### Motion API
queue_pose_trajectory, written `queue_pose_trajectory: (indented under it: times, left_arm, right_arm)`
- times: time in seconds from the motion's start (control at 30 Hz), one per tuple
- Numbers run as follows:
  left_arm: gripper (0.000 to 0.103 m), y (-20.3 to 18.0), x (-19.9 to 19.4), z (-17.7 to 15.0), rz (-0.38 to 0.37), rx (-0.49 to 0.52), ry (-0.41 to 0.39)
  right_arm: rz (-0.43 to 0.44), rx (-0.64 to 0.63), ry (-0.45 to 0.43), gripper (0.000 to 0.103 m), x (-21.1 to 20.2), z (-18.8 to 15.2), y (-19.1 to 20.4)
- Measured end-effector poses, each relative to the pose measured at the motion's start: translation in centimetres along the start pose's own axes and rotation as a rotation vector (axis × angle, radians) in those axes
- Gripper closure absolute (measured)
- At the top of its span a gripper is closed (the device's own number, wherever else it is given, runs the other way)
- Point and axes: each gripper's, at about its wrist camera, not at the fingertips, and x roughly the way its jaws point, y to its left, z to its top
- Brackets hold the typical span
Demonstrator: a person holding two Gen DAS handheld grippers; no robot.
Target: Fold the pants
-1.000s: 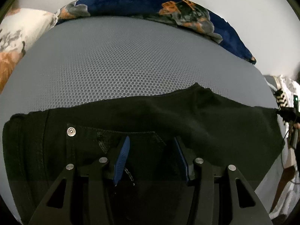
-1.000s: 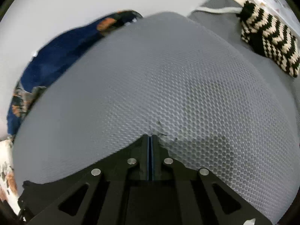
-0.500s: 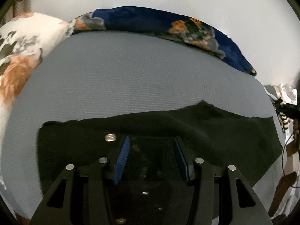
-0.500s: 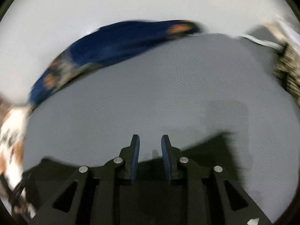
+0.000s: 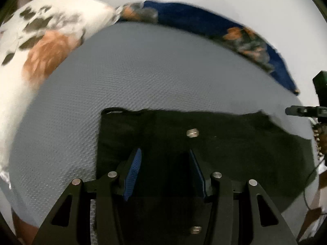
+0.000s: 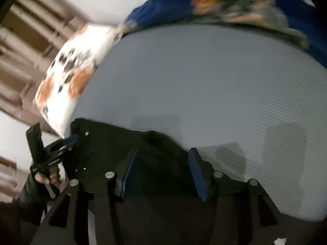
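Lying flat on the grey mattress (image 5: pixel 143 77), the black pants (image 5: pixel 235 134) sit directly beneath both tongs. The left gripper (image 5: pixel 165 171) hovers over the waistband end, jaws parted, nothing pinched. The right gripper (image 6: pixel 163 169) has just been opening; its jaws stand apart above the fabric's far edge, gripping nothing. This spacing likely prepares a two-point pickup. A patterned pillow (image 5: pixel 40 40) and blue blanket (image 5: pixel 204 24) lie beyond.
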Motion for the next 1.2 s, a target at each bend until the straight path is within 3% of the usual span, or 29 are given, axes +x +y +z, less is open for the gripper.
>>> queue_pose_trajectory:
  times: [0.07,0.27,0.3,0.33,0.37,0.5,0.63,0.77,0.83,0.9,1.07,1.2]
  left_arm:
    - [0.054,0.9,-0.1,-0.1,-0.048,-0.041,-0.008]
    - [0.054,1.2,-0.1,-0.4,-0.066,-0.018,-0.004]
    - [0.054,1.3,-0.1,-0.5,-0.076,-0.025,-0.002]
    - [0.054,1.5,-0.2,-0.7,-0.087,-0.035,-0.001]
    - [0.054,1.6,-0.2,-0.8,-0.096,-0.042,0.000]
    - [0.054,1.6,0.0,-1.1,-0.103,-0.056,0.002]
    - [0.054,1.4,0.1,-1.2,-0.103,-0.055,0.003]
    - [0.054,1.5,0.0,-1.1,-0.102,-0.051,0.004]
    - [0.054,1.5,0.1,-0.9,-0.099,-0.050,0.006]
    - [0.054,1.4,0.1,-0.9,-0.094,-0.045,0.006]
    - [0.054,0.4,-1.2,-0.6,-0.068,-0.020,-0.033]
    - [0.054,-2.3,-3.3,0.1,-0.055,0.075,-0.093]
  right_arm:
    - [0.009,-0.006,0.043,0.054,2.2,1.2,0.6]
    - [0.075,-0.001,0.169,0.055,6.2,2.7,0.8]
    - [0.083,-0.006,0.176,0.060,6.5,2.8,1.1]
    - [0.077,-0.014,0.166,0.080,6.2,2.7,1.0]
    - [0.074,-0.017,0.150,0.090,5.9,3.0,1.1]
    - [0.048,-0.016,0.064,0.094,5.0,3.4,1.3]
    - [-0.025,0.006,0.061,0.094,6.8,3.0,0.7]
    - [-0.043,0.051,0.022,0.093,6.6,2.9,0.1]
    - [-0.050,0.061,0.011,0.080,5.9,2.8,0.0]
    - [-0.083,0.064,-0.025,0.073,4.5,2.5,0.2]
    - [-0.129,0.104,-0.146,0.073,-0.9,-0.2,-0.1]
    - [-0.232,0.160,-0.204,0.073,-4.7,-3.9,-2.1]
